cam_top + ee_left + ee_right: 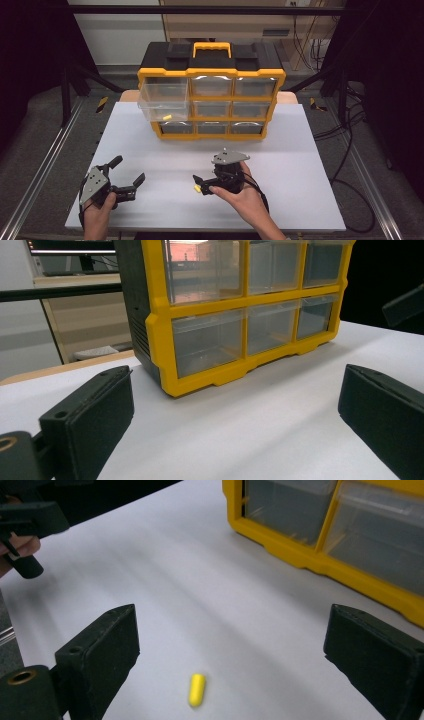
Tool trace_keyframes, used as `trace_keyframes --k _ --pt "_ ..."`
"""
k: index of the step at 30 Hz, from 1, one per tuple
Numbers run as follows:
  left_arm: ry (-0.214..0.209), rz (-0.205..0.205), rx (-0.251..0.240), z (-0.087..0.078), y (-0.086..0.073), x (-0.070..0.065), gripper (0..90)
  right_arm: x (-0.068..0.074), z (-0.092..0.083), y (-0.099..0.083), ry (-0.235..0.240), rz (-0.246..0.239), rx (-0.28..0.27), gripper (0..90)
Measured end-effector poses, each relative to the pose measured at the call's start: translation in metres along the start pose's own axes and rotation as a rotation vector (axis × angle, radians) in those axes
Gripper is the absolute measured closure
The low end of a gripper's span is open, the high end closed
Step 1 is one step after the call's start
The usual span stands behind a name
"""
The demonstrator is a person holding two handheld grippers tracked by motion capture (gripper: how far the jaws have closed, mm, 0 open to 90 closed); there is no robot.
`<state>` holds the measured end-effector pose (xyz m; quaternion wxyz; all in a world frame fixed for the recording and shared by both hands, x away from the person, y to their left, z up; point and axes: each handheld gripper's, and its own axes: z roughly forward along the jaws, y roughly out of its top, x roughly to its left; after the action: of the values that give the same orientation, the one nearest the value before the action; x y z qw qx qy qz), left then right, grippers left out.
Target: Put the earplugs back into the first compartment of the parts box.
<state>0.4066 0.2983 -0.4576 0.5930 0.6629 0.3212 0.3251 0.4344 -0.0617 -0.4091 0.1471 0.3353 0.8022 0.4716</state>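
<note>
Right hand-held gripper (202, 186) of mine hangs low over the white worktop (300, 150) with its jaws spread wide and nothing between them yet. In the right gripper view the small yellow peg (197, 689) lies on its side on the bare worktop, just ahead of the jaws and a little nearer the left one, touching neither. From the high view the peg sits right at the tips of that gripper, on the near half of the worktop and well apart from the cabinet.

Beyond it stands the yellow-and-black drawer cabinet (211, 97) at the far edge, with its clear drawers in three rows. Its top-left drawer (162, 97) is pulled out toward me, and a second small yellow piece (167, 117) shows at its lower front; I cannot tell whether it lies inside the drawer or just under it.

My left hand-held gripper (127, 174) rests near the front left corner of the worktop, jaws also wide apart and holding nothing, pointed toward the cabinet.

As I judge it, the work is at an early-to-middle stage: a drawer stands open to receive, one piece seems to be there already, and this peg has not yet been picked up. Left to do: close on the peg, carry it to the open drawer, drop it in, and probably push the drawer shut.
</note>
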Motion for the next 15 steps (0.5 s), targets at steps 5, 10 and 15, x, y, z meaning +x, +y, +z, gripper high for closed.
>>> trace_keyframes --k 5,10,15 --pt "0.0 0.001 0.0 0.0 0.0 0.0 1.1 0.002 0.005 -0.01 0.013 0.009 0.028 8.4" --pt "-0.001 0.002 0.0 0.0 0.0 0.0 1.1 0.004 0.01 -0.019 0.023 0.014 0.061 10.3" --pt "-0.001 0.003 0.001 0.0 0.0 0.0 1.1 0.006 0.014 -0.027 0.025 0.015 0.098 11.9"
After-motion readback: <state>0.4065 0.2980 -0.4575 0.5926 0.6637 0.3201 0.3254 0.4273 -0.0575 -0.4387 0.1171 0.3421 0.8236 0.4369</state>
